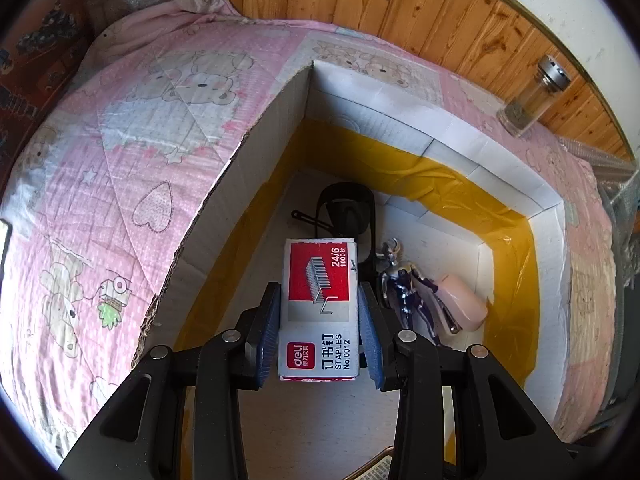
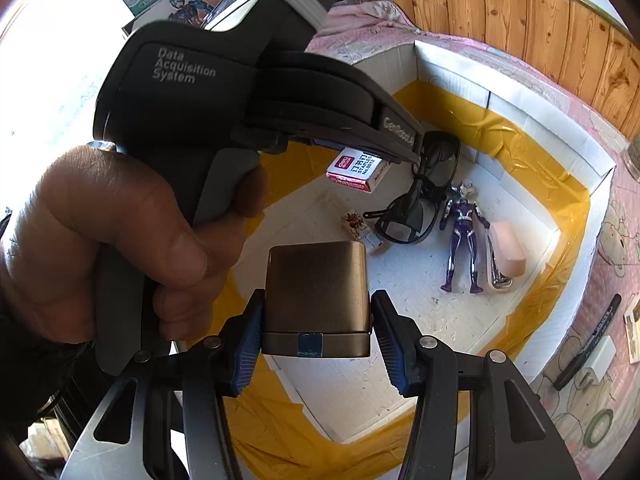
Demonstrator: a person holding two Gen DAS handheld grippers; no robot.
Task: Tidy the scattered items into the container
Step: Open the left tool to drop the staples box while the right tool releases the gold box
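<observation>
Knotty wood-panelled wall [image 1: 400, 0] backs a bed under a pink teddy-bear quilt [image 1: 120, 160]; white wall [image 1: 560, 0] above the panelling, bright daylight at left.

The left gripper's [image 2: 404, 148] body hides most of the staple box [image 2: 360, 170] in the right wrist view. A glass jar [image 2: 632, 160] is cut off at the picture's right edge.

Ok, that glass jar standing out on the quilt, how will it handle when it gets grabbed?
The glass jar is tall and narrow on a soft quilt, so it would probably tip if nudged. Smooth glass may slip between pads, and being round it would likely roll once down.
</observation>
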